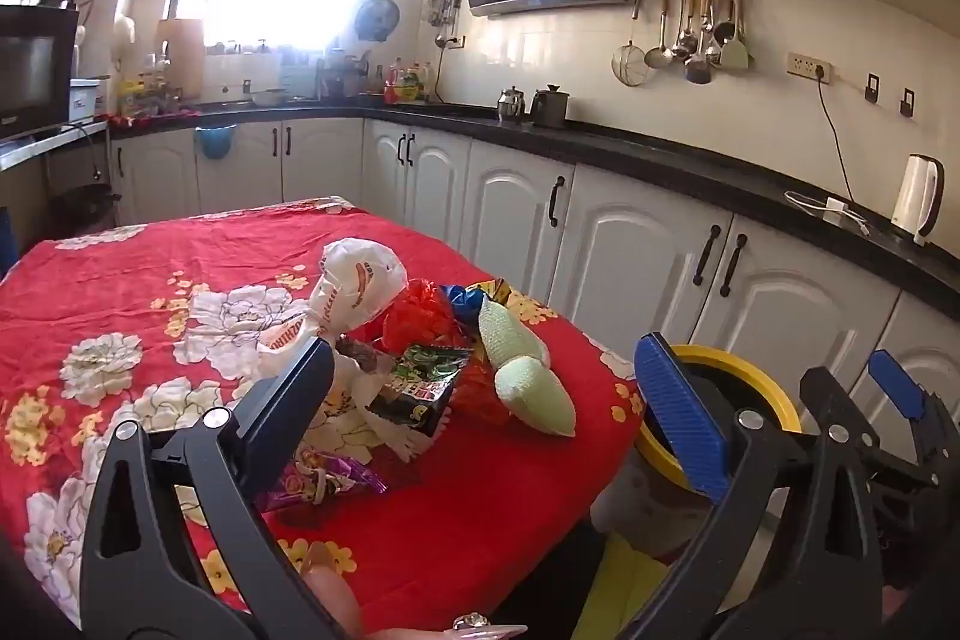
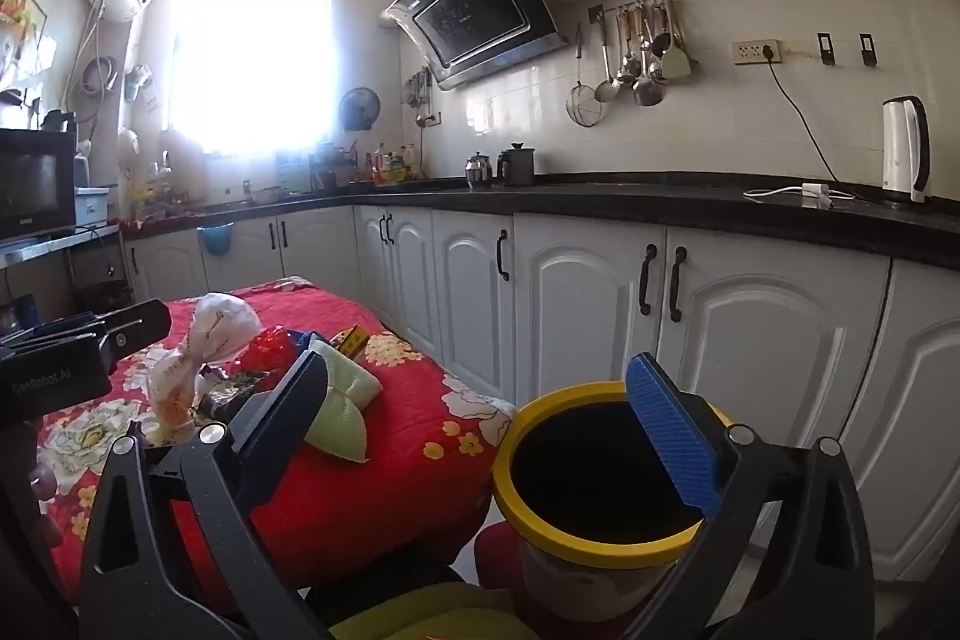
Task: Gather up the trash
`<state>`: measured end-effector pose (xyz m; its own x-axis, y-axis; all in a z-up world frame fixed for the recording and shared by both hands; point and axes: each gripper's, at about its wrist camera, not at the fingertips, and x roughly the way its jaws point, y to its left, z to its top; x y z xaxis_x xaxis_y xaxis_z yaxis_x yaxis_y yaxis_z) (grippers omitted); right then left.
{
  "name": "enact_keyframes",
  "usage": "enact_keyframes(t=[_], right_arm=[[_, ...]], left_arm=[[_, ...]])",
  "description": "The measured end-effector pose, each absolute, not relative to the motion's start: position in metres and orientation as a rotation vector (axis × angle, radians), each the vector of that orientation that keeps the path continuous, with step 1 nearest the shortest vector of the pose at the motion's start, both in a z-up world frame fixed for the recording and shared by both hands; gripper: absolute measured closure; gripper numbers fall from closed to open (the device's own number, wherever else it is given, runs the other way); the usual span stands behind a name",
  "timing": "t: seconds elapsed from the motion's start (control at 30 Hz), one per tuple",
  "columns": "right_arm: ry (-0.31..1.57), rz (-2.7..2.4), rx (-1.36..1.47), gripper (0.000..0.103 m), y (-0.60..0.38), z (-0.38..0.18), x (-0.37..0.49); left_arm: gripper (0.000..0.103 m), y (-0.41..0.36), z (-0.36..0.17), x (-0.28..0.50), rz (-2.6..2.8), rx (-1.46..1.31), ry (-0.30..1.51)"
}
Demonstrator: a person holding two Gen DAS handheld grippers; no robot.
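Left gripper [image 1: 498, 400] jaws wide apart, empty, above trash pile [image 1: 414, 340]; right gripper [image 2: 492, 424] likewise.

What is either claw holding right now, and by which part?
Nothing. The left claw and right claw are both open and empty; the trash pile lies untouched on the table.

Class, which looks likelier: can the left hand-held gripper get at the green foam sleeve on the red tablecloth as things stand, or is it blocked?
Probably yes. The left hand-held gripper is open and empty, and the green foam sleeve lies uncovered at the pile's near edge.
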<state>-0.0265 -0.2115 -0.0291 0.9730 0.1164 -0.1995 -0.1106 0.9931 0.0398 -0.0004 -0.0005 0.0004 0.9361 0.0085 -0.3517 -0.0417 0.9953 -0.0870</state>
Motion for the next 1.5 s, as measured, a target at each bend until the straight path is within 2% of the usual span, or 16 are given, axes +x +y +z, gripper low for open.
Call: enact_keyframes(t=[1.5], right_arm=[[0.201, 0.124, 0.011, 0.006, -0.205, -0.03, -0.027]], left_arm=[[0.011, 0.004, 0.0, -0.003, 0.019, -0.116, 0.353]])
